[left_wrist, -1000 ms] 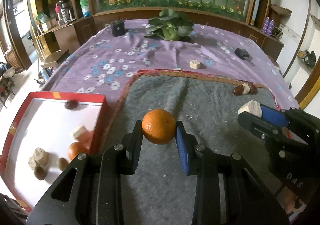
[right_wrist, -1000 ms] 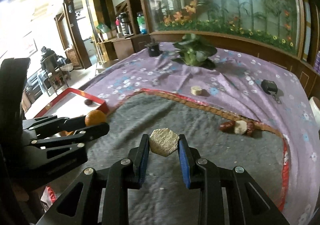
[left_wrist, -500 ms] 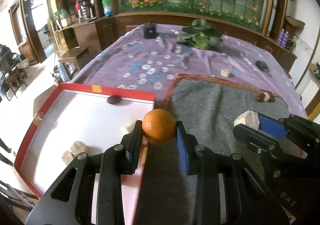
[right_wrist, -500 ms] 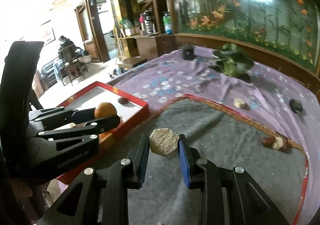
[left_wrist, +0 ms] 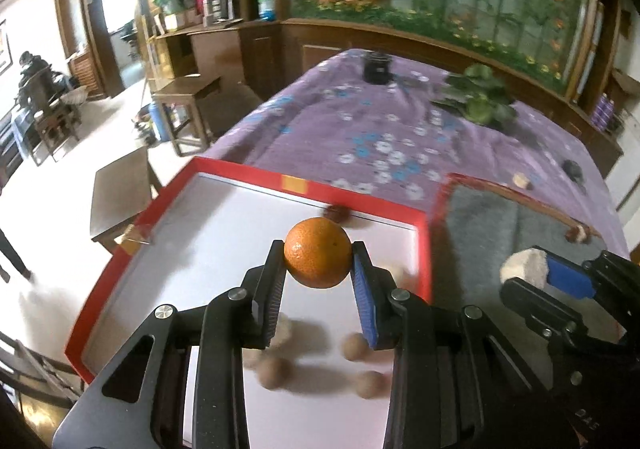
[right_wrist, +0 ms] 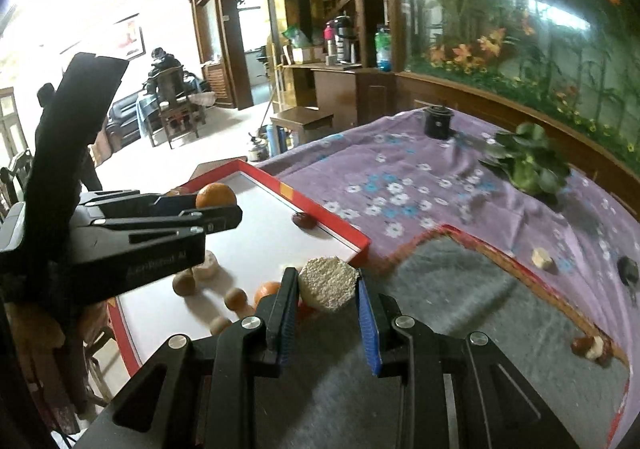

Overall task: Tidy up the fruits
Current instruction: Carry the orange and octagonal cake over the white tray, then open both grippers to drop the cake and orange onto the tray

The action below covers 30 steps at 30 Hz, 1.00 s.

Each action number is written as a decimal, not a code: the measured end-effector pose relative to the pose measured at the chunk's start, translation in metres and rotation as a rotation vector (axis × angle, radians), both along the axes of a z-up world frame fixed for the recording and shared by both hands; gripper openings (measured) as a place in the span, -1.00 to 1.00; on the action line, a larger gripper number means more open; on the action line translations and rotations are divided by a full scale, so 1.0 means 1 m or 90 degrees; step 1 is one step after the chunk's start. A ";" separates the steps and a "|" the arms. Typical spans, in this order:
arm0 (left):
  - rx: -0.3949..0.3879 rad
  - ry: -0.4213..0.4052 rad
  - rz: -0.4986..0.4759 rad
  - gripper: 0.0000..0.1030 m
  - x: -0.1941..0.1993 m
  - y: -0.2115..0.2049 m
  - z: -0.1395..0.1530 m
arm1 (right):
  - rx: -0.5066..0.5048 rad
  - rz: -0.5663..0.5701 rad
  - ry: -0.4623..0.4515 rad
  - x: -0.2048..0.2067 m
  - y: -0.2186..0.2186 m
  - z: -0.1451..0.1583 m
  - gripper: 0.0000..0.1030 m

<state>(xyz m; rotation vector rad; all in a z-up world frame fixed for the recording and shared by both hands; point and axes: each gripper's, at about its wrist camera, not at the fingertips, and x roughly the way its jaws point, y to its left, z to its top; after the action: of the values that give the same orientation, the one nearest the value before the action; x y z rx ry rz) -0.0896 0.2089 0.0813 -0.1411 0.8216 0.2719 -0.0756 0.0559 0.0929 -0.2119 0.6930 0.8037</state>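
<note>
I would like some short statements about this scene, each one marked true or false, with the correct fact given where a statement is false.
1. The left gripper holds an orange between its jaws. True.
2. The right gripper is empty. False: its jaws are shut on a pale hexagonal piece.
3. The red-rimmed tray already has small round brown fruits in it. True.
4. The orange is resting on the tray floor. False: it is carried in the air above the tray.
5. The tray sits in the middle of the grey mat. False: it lies beside the mat.
</note>
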 end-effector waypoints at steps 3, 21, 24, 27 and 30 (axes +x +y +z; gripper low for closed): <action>-0.013 0.013 0.018 -0.39 0.006 0.017 -0.007 | -0.005 0.014 0.007 0.007 0.016 -0.004 -0.47; -0.022 0.055 0.046 -0.39 0.033 0.046 -0.036 | -0.034 0.066 0.050 0.049 0.085 -0.038 -0.47; -0.022 0.059 0.049 -0.39 0.034 0.048 -0.038 | -0.039 0.068 0.056 0.055 0.092 -0.042 -0.47; -0.023 0.063 0.055 -0.39 0.035 0.051 -0.040 | -0.044 0.075 0.067 0.061 0.099 -0.046 -0.47; -0.033 0.075 0.059 -0.38 0.038 0.055 -0.044 | -0.056 0.086 0.084 0.068 0.108 -0.054 -0.47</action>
<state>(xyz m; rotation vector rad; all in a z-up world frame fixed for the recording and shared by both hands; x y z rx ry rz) -0.0518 0.2641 0.0371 -0.2143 0.9406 0.3494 -0.0078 0.1644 0.0386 -0.2893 0.8460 0.9226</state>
